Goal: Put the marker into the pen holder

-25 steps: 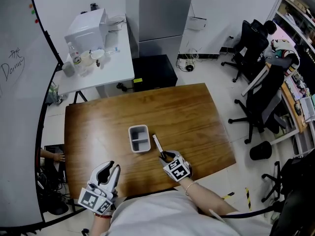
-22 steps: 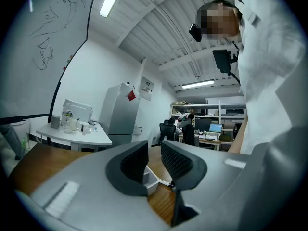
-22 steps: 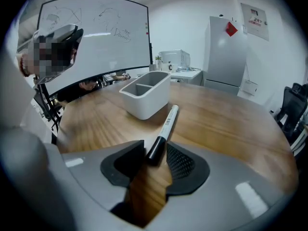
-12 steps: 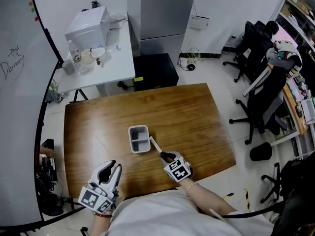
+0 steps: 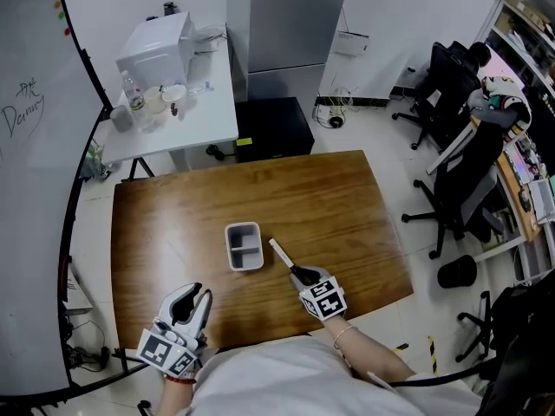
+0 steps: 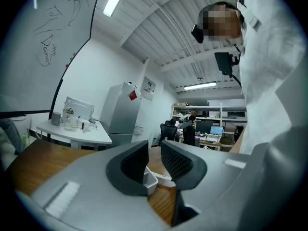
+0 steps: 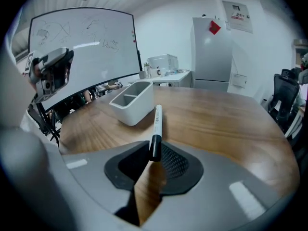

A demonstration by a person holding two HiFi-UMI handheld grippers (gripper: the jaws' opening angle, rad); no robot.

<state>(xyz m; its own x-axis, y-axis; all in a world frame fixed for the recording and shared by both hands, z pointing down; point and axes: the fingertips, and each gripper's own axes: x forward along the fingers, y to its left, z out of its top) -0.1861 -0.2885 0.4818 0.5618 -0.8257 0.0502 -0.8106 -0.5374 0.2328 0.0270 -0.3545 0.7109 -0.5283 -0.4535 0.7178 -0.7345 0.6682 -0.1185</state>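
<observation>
The white marker (image 5: 281, 256) with a black cap sticks out up-left from my right gripper (image 5: 300, 275), just right of the grey two-compartment pen holder (image 5: 244, 227). In the right gripper view the jaws have just been closing and now pinch the marker (image 7: 156, 121) by its black end, its white body pointing past the pen holder (image 7: 131, 104) and clear of the table. My left gripper (image 5: 192, 300) rests at the table's near edge, left of the holder, open with nothing between its pads (image 6: 179, 161). Through that gap the holder's corner (image 6: 150, 181) shows.
The wooden table (image 5: 329, 198) bears only the holder. Beyond it stand a white side table (image 5: 186, 115) with bottles and an appliance, a black box (image 5: 273, 126) on the floor, and office chairs (image 5: 451, 76) to the right. A whiteboard (image 5: 26, 146) curves along the left.
The right gripper's jaws closed on the marker's black end and raised it off the table, shifting slightly right. The left gripper stayed still.
</observation>
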